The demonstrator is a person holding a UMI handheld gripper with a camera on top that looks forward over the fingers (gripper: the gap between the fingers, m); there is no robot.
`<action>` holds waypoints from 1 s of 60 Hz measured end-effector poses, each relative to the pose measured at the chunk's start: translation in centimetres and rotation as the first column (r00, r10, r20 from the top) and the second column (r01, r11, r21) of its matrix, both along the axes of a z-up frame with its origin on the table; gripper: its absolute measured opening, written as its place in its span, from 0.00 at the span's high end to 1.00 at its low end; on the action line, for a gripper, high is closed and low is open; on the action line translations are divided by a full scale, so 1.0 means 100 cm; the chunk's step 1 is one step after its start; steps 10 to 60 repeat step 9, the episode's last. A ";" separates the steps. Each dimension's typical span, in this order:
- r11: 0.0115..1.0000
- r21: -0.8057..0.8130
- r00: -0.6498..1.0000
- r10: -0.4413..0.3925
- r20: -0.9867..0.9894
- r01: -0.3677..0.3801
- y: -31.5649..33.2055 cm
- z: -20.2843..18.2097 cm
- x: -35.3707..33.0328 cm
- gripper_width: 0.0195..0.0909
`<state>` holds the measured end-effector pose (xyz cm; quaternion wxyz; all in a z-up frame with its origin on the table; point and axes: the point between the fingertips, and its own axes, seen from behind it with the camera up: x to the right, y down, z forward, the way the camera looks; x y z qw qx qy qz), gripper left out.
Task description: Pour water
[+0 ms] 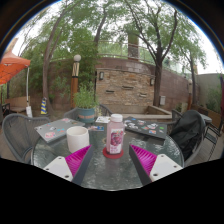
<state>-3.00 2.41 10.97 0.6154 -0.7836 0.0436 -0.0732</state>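
Just ahead of our left fingertip stands a white cup, upright on the round glass table with its mouth turned up; we judge it is set there as the vessel meant to take the water, close by the bottle so that a short tip would reach it; moving rightward, between our two fingers and a little toward the left one, stands a small bottle with a white cap and a pink label, upright on the table, and we take it for the thing that holds the water; it rests on its own base, and we judge it is kept upright and capped so that nothing spills before we have a hold of it; farther right, ahead of our right fingertip, lie some flat things on the glass which we cannot make out; beyond the table we see chairs, a stone wall and trees; as for the tongs, they are spread wide, the pink pads facing inward with a clear gap on the right of the bottle; the left pad sits near the bottle's foot, though we cannot tell whether it touches; nothing is gripped, so the pour is not yet begun.
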 end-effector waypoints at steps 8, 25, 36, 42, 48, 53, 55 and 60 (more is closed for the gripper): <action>1.000 -0.009 1.000 0.021 0.001 -0.021 -0.069 0.010 -0.023 0.10; 1.000 -0.010 1.000 0.020 0.000 -0.020 -0.077 0.011 -0.025 0.10; 1.000 -0.010 1.000 0.020 0.000 -0.020 -0.077 0.011 -0.025 0.10; 1.000 -0.010 1.000 0.020 0.000 -0.020 -0.077 0.011 -0.025 0.10; 1.000 -0.010 1.000 0.020 0.000 -0.020 -0.077 0.011 -0.025 0.10; 1.000 -0.010 1.000 0.020 0.000 -0.020 -0.077 0.011 -0.025 0.10; 1.000 -0.010 1.000 0.020 0.000 -0.020 -0.077 0.011 -0.025 0.10; 1.000 -0.010 1.000 0.020 0.000 -0.020 -0.077 0.011 -0.025 0.10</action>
